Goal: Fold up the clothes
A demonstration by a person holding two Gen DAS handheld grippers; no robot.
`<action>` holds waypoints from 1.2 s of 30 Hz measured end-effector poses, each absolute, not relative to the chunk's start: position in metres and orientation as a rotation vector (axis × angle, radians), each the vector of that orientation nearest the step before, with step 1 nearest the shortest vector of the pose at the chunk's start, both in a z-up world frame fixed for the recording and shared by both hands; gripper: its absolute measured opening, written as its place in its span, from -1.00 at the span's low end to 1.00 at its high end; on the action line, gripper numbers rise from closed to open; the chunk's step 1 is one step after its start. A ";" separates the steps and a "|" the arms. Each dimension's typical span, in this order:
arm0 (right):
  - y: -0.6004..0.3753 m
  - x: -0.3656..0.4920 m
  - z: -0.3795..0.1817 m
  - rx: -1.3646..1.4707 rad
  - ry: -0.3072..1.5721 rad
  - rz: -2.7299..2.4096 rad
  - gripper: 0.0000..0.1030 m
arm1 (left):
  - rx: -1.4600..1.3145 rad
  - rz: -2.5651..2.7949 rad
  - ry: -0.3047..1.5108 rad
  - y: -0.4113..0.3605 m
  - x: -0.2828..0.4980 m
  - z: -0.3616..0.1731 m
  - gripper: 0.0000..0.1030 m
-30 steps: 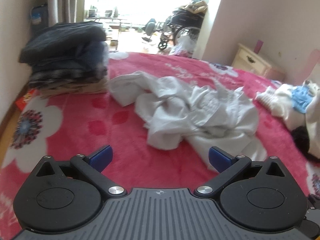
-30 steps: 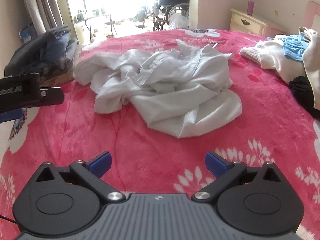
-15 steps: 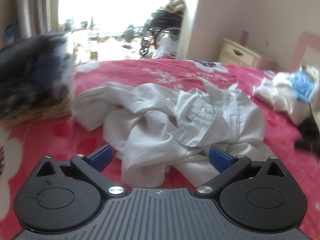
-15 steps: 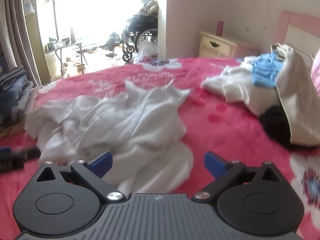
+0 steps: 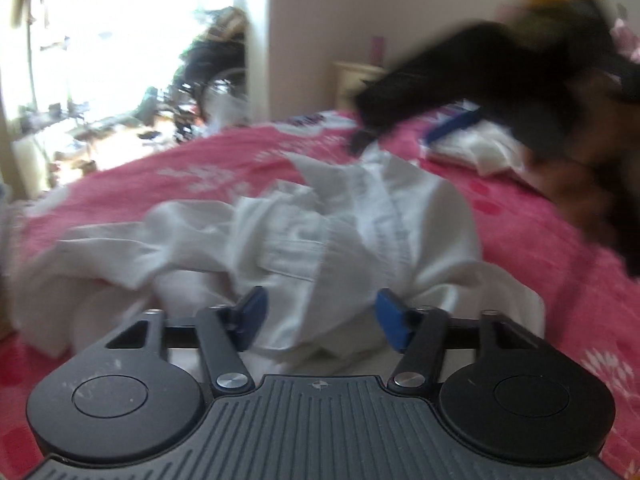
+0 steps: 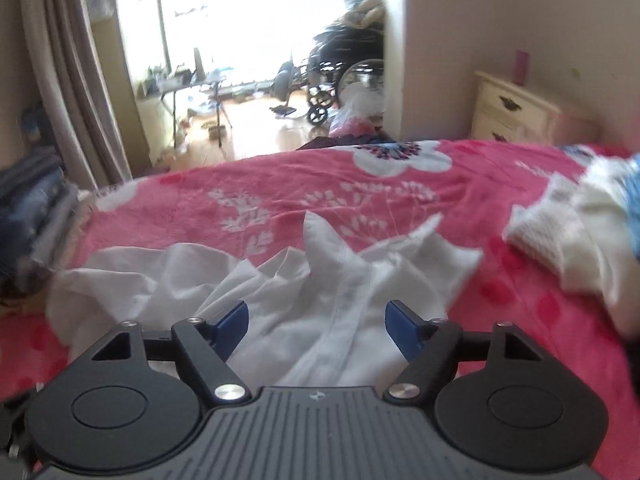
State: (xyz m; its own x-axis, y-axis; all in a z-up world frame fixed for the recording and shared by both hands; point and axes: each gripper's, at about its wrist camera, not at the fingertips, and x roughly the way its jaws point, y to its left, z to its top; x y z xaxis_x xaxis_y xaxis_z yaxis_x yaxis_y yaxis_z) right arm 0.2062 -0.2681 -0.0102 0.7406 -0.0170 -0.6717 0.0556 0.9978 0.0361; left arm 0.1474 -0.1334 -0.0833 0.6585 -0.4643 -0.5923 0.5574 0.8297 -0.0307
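A crumpled white shirt (image 5: 332, 232) lies in a loose heap on a bed covered by a pink flowered blanket (image 6: 280, 184). The left gripper (image 5: 318, 316) is closing, shirt cloth bunched between its blue fingers (image 5: 252, 312) though not yet pinched. The right gripper (image 6: 316, 324) is also closing over the shirt's far side, cloth between its fingers, ungripped. At ten o'clock, folded dark clothes (image 6: 28, 208); at two o'clock, a cream nightstand (image 6: 516, 112); at twelve, a bright doorway with a wheelchair (image 6: 344, 80).

Cream nightstand (image 6: 516, 110) beside bright doorway (image 6: 256, 40)
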 end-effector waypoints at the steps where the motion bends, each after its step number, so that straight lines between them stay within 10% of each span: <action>1: -0.268 0.221 -0.013 0.029 0.742 -0.036 0.48 | 0.159 -0.589 0.631 -0.136 0.149 -0.086 0.00; 13: -0.291 0.371 -0.082 0.009 0.994 -0.060 0.48 | 0.123 -0.632 0.698 -0.138 0.152 -0.107 -0.56; 19: -0.324 0.355 -0.079 0.154 0.998 -0.131 -0.84 | 0.076 -0.628 0.705 -0.138 0.157 -0.105 -0.74; 36: -0.372 0.071 0.046 0.382 0.856 -0.108 -0.91 | 0.037 -0.603 0.609 -0.120 0.107 -0.075 -0.95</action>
State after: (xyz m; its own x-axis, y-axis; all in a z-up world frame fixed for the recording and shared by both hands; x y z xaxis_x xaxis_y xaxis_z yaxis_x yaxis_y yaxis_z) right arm 0.0709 -0.3723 0.0463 0.6549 0.0590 -0.7534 0.2442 0.9270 0.2848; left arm 0.1067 -0.1201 -0.0750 0.6551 -0.5209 -0.5473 0.5420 0.8286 -0.1399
